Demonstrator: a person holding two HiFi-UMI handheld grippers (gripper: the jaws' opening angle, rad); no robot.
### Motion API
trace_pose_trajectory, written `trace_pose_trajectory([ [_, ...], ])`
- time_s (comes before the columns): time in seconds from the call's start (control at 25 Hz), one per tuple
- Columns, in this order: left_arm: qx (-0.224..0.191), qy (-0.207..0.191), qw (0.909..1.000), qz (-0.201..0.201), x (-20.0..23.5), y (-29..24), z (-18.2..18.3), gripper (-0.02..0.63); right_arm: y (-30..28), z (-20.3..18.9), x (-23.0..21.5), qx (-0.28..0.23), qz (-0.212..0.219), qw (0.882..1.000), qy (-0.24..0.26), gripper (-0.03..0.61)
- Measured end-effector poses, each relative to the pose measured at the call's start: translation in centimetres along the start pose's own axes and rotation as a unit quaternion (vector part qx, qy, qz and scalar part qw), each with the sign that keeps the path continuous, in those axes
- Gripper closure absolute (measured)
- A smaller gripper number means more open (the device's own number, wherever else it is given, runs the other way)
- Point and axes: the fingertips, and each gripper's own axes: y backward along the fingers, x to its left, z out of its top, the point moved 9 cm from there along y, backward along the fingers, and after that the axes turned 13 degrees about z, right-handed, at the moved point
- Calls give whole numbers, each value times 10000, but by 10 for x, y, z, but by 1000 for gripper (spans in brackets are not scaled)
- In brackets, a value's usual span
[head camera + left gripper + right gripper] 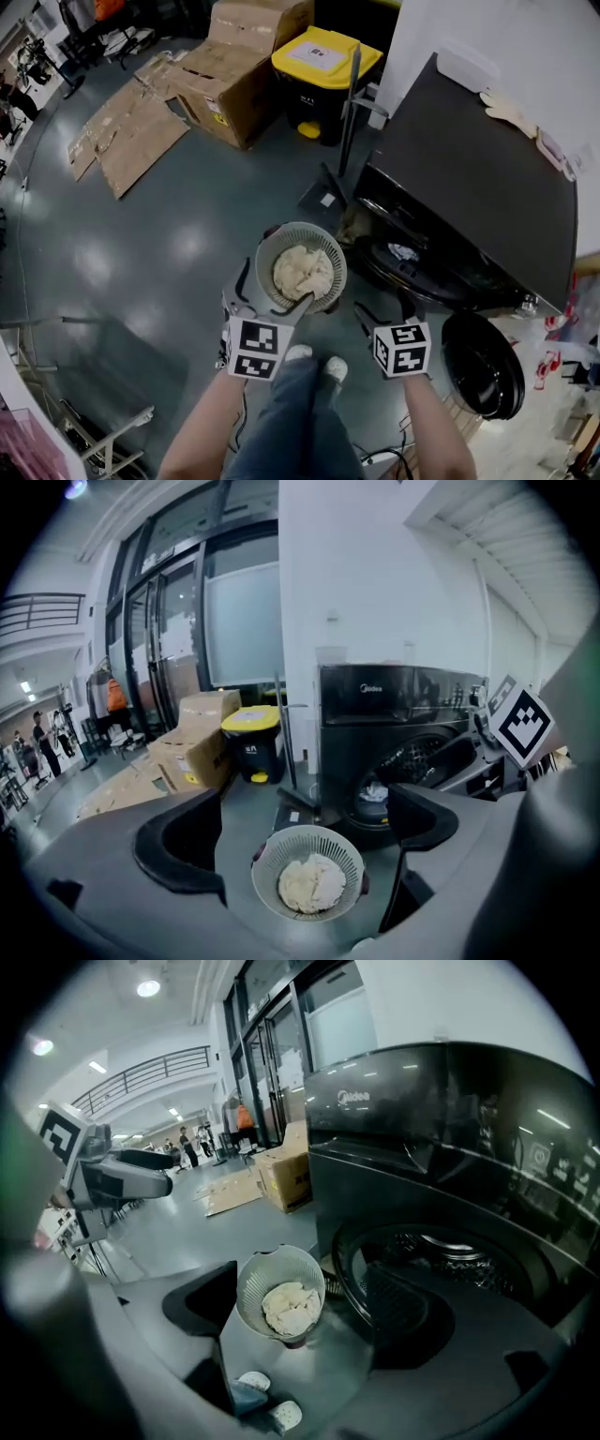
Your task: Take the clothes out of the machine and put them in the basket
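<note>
A round pale slatted basket (281, 242) stands on the floor in front of the black washing machine (487, 178). A cream bundle of clothes (302, 272) lies in the basket (267, 855), (258, 1279). Inside the open drum (417, 267) a white cloth (403, 251), (373, 792) shows. My left gripper (274, 295), (300, 841) hangs open over the basket's near rim with nothing between its jaws. My right gripper (384, 314), (300, 1321) is open and empty too, between the basket and the drum opening (450, 1260).
The machine's round door (483, 361) hangs open at the right. Cardboard boxes (234, 66), a yellow-lidded bin (323, 80) and flattened cardboard (127, 131) lie farther off on the grey floor. The person's shoes (314, 361) stand just behind the basket.
</note>
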Motion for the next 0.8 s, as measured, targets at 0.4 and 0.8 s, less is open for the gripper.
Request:
trace_pose_trajectory([
  [0.4,157,-224,9979,-585,-63,-51,-35,57,-12,-62,-53,-75,-349,9981,-498,161],
  [0.8,141,-294,9962,-804,-98,-98,-62,57,-48,-112,-88,-177,-471,9960,-743,161],
])
